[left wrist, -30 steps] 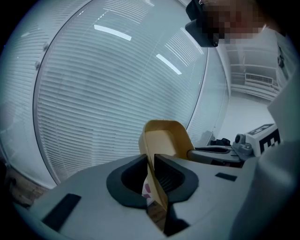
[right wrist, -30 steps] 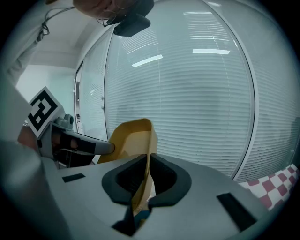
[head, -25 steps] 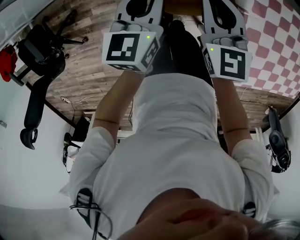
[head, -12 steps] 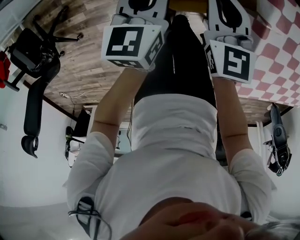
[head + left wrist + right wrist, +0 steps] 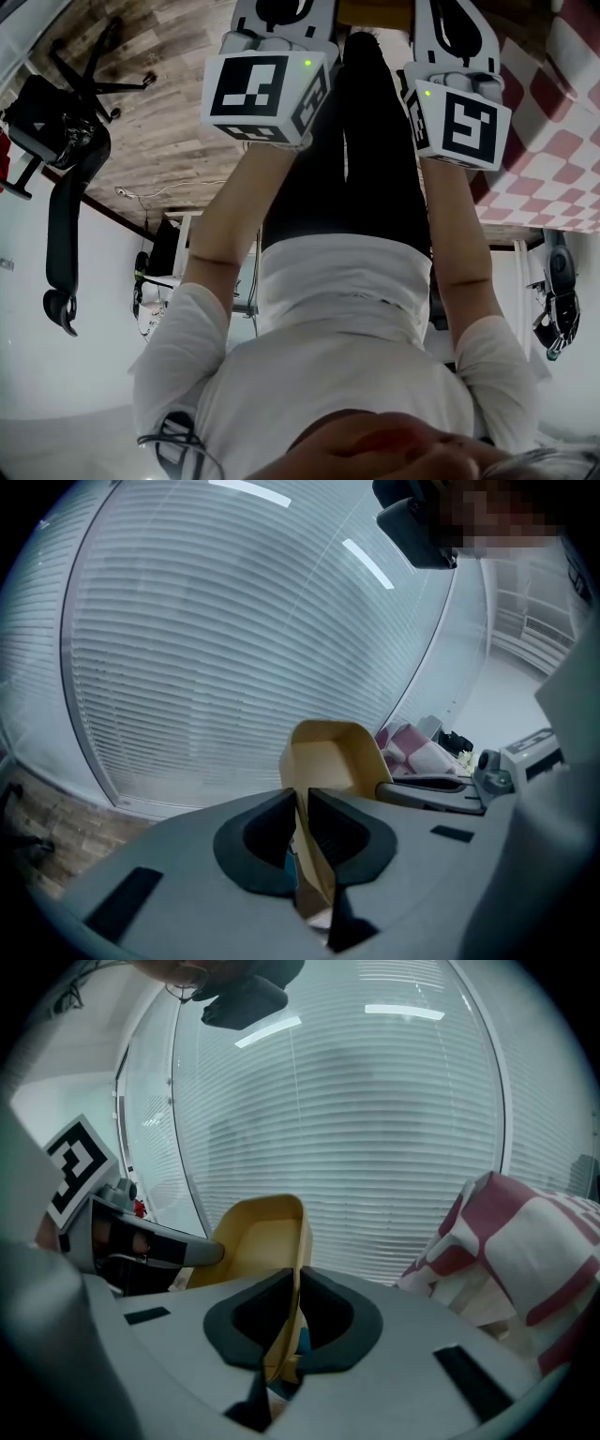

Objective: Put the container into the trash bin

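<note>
The container (image 5: 330, 750) is held aloft before window blinds (image 5: 234, 649), one side wall clamped by the left gripper (image 5: 302, 799), the opposite wall clamped by the right gripper (image 5: 296, 1283); only its tan inside is seen.

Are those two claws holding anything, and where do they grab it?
Yes, one tan container: the left gripper pinches one side wall, the right gripper the opposite wall.

The right tool (image 5: 296, 1283) clamps one wall of the tan container (image 5: 251, 1241); checked cloth (image 5: 525, 1241) at right
</note>
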